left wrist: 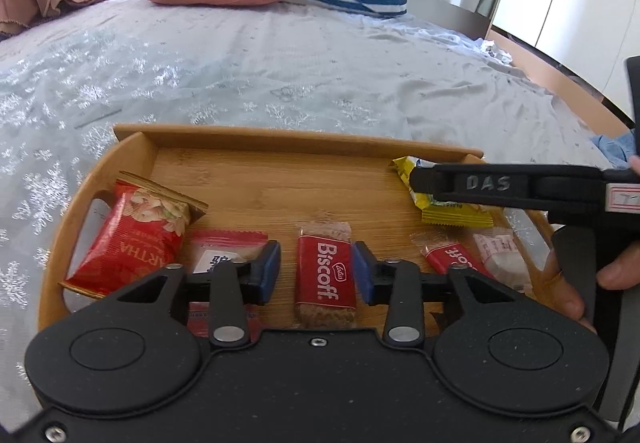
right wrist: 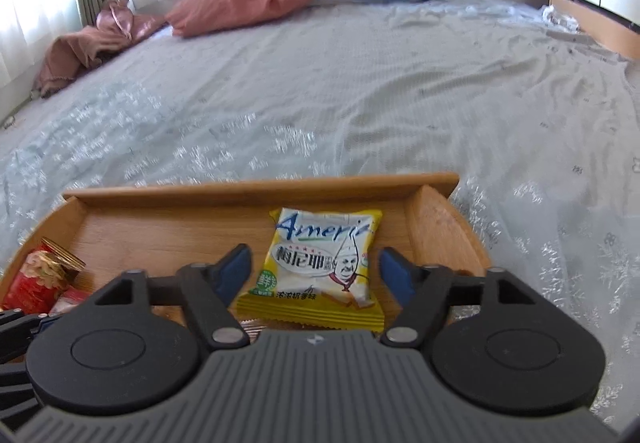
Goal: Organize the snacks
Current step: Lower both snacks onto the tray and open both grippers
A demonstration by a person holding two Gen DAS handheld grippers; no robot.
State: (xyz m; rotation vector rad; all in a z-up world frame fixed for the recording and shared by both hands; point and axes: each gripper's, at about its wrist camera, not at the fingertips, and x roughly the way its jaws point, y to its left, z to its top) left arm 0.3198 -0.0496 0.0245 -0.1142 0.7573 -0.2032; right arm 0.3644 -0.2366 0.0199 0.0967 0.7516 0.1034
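Two grippers hover over the wooden tray (left wrist: 256, 135) on the bed. On the left, the left gripper (left wrist: 316, 269) straddles the Biscoff biscuit (left wrist: 325, 275), whose long axis runs toward 12 o'clock; its jaws stand parted, touching nothing I can see. On the right, the right gripper (right wrist: 314, 271), wide open and empty, frames the yellow snack packet (right wrist: 320, 263) lying dead ahead.

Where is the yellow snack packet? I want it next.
In the right wrist view, the yellow packet lies flat in the wooden tray, between the open right gripper.
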